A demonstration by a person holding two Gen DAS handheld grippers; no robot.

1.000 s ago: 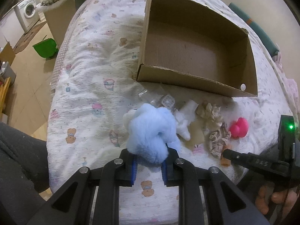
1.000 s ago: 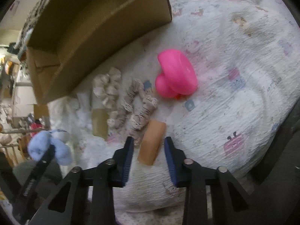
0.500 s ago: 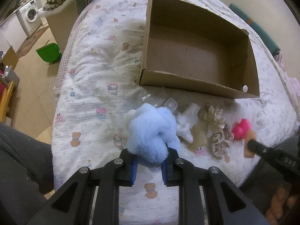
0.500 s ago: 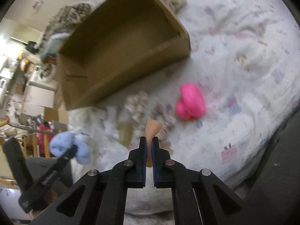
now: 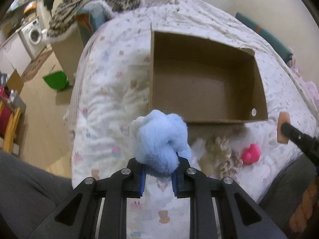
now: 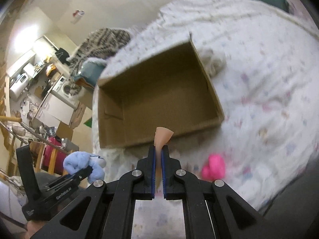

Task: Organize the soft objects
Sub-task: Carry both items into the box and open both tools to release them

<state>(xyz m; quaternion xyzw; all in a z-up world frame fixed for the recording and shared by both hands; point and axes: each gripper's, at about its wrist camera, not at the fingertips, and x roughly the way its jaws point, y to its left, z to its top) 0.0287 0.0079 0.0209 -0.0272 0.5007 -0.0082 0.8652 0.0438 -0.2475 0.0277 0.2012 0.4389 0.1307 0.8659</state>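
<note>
Room: bedroom corner with a washing machine (image 5: pixel 34 34) off to the left, and everything happens on a bed with a white quilt printed with little cartoon animals (image 5: pixel 103 91).
Box: open brown cardboard box (image 5: pixel 205 79) sits on the quilt, and it looks empty inside, so nothing is sorted yet.
Left hand-held gripper (image 5: pixel 157 176): clamped on a fluffy light-blue plush toy (image 5: pixel 160 142), same grip as a second ago, but now the toy is up off the quilt and hangs in front of the box's near wall.
Right hand-held gripper (image 6: pixel 158 159): this is the big change. A second ago its jaws stood open around a flat peach-coloured soft pad (image 6: pixel 162 138) lying on the bed; they have just been closing, and now they're pinched tight on the pad, which sticks up between them, lifted clear and facing the box's open top.
Left behind: hot-pink squishy rubber toy (image 5: pixel 250 153) and a beige lacy scrunchie bundle (image 5: pixel 221 153) on the quilt, just in front of the box.
What it means: both grabs look done, so I'd guess the carry-to-box bit is underway, two items at once. Drop still to come.
Watch out: that pad is held by one thin edge, could slip if swung.
</note>
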